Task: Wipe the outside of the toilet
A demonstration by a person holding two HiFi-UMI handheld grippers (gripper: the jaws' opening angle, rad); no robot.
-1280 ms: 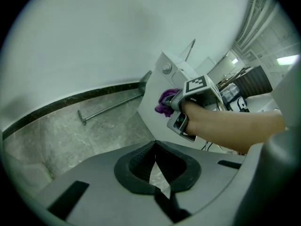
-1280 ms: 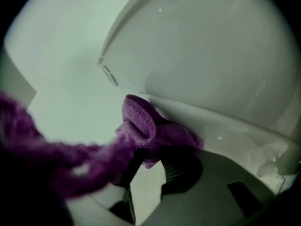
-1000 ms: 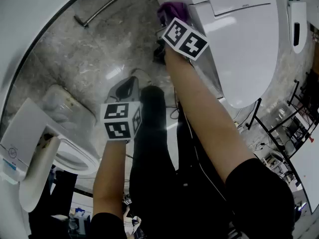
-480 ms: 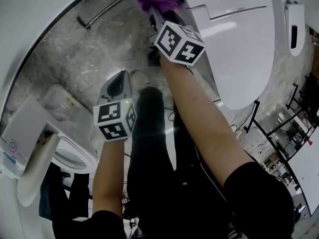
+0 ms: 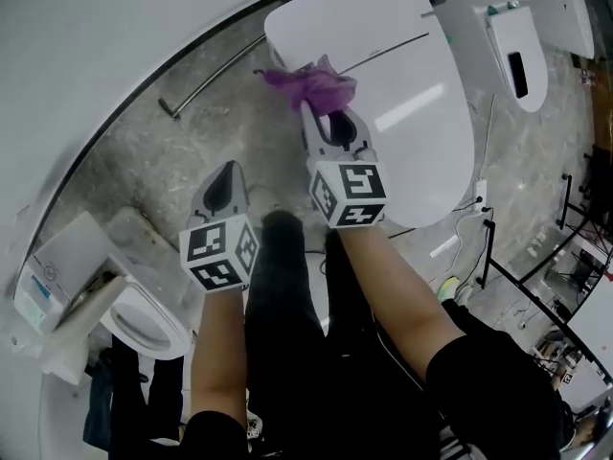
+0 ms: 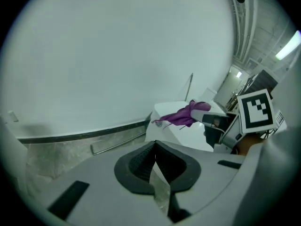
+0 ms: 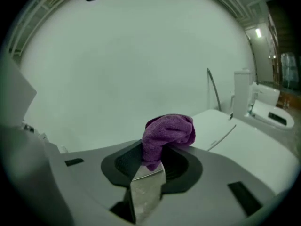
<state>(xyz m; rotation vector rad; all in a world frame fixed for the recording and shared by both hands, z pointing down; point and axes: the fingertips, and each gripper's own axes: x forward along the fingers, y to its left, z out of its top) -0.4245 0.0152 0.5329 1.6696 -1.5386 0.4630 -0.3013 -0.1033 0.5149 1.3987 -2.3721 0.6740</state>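
Left tongs (image 5: 228,185): centre-left of the head view, pressed shut with nothing between them, hanging over the grey marbled floor (image 5: 144,161), well apart from the toilet.
Right tongs (image 5: 324,123): upper centre, clamped on a crumpled purple microfibre cloth (image 5: 311,84).
Cloth position: at the left edge of the closed lid, seemingly touching it.
White glossy toilet (image 5: 402,84): upper right, lid down.
Progress: wiping looks under way at the lid's edge. No streaks or dirt show, so the part already done cannot be told. The bowl's sides, hidden beneath the lid, probably remain.
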